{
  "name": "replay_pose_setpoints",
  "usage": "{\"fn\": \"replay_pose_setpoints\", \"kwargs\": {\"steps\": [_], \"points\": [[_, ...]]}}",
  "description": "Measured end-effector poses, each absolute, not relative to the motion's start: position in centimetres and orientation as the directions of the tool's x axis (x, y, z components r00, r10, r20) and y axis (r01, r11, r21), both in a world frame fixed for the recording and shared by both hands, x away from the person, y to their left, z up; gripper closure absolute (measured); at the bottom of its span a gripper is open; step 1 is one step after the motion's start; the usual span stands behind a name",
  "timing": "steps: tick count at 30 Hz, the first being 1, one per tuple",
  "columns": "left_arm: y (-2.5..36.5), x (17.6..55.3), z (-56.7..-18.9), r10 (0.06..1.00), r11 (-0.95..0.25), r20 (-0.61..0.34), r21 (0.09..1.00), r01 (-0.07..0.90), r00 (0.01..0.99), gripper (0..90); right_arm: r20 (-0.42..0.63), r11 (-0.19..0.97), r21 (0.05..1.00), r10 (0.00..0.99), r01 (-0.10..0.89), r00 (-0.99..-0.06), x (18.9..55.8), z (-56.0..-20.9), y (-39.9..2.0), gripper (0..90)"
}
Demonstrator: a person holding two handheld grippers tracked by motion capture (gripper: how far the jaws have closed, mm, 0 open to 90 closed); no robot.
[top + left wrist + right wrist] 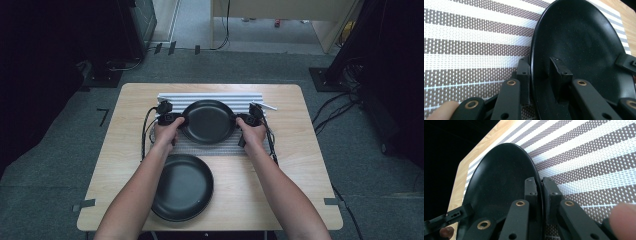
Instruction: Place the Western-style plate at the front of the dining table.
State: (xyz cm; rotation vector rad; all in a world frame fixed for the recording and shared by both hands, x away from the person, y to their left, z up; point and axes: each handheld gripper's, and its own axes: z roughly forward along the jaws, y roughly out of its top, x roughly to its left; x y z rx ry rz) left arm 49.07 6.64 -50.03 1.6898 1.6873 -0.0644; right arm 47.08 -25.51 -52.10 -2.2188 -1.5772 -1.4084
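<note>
A black plate (207, 122) lies on a striped woven placemat (210, 97) at the middle of the wooden table (300, 150). My left gripper (180, 120) is shut on the plate's left rim, one jaw outside the rim and one inside the plate (584, 37). In the left gripper view the rim runs between my jaws at the left gripper (540, 72). My right gripper (239, 120) is shut on the opposite rim. In the right gripper view, the right gripper (541, 187) pinches the thin edge of the plate (499, 177).
A second black plate (182, 187) sits on the bare wood near the table's front edge, just left of centre. A thin white stick (265, 105) lies at the placemat's far right corner. Cables trail from both grippers. Dark equipment stands on the floor around the table.
</note>
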Motion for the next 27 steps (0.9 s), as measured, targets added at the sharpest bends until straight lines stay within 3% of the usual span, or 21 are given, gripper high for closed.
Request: {"fn": "replay_pose_setpoints", "kwargs": {"steps": [3, 5, 6, 8, 13, 19, 27], "points": [[6.7, 49.1, -50.0, 0.844, 0.138, -0.519, 0.448, 0.883, 0.132, 70.4, 0.704, -0.467, 0.417, 0.709, 0.78, 0.048, 47.1, -52.1, -25.5, 83.0], [6.7, 49.1, -50.0, 0.827, 0.139, -0.544, 0.444, 0.885, 0.143, 60.8, 0.699, -0.463, 0.422, 0.713, 0.779, 0.045, 47.1, -52.1, -25.5, 80.6], [6.8, 49.1, -49.9, 0.824, 0.139, -0.548, 0.446, 0.884, 0.147, 60.8, 0.698, -0.457, 0.432, 0.715, 0.778, 0.033, 47.0, -51.9, -25.4, 76.8], [7.2, 49.1, -49.6, 0.835, 0.141, -0.531, 0.458, 0.878, 0.143, 51.7, 0.668, -0.448, 0.489, 0.744, 0.748, 0.009, 46.9, -51.4, -25.5, 65.7], [9.1, 48.6, -48.7, 0.831, 0.147, -0.535, 0.473, 0.869, 0.151, 38.4, 0.63, -0.453, 0.567, 0.777, 0.687, -0.008, 46.4, -50.2, -26.2, 54.3], [10.9, 46.9, -47.3, 0.828, 0.112, -0.519, 0.526, 0.843, 0.213, 17.7, 0.506, -0.332, 0.686, 0.857, 0.648, -0.097, 45.2, -49.5, -26.8, 54.3], [13.3, 43.9, -45.8, 0.84, 0.031, -0.449, 0.602, 0.798, 0.306, 13.6, 0.448, -0.244, 0.684, 0.885, 0.687, -0.131, 43.1, -47.9, -27.8, 38.0]]}}
